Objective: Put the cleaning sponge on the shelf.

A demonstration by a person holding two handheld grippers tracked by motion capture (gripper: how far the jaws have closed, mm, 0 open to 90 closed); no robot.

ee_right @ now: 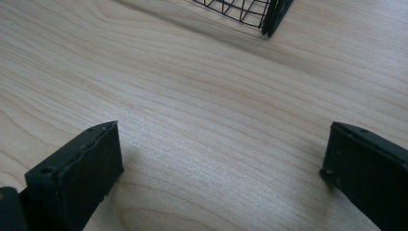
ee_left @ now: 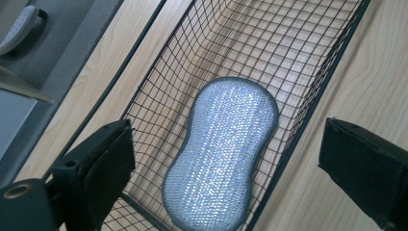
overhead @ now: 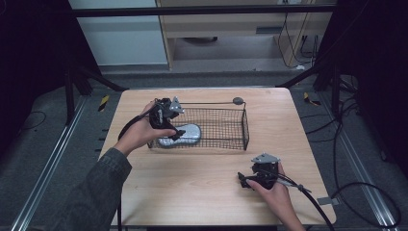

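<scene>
Left gripper view: left gripper (ee_left: 226, 159) fingers (ee_left: 103, 168) apart, holding nothing, poised over silver scouring pad (ee_left: 221, 154). Pad lies flat on floor of black wire basket (ee_left: 317, 82), at its near-left end. High view: right gripper (overhead: 255, 179) resting on wooden surface (overhead: 192, 183), fingers spread, empty, well apart from basket.

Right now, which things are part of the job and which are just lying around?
Part of the job:
silver sponge, lying in the basket
black wire basket
left gripper, open over the sponge

Just lying around:
right gripper, open, resting on the wooden table
</scene>
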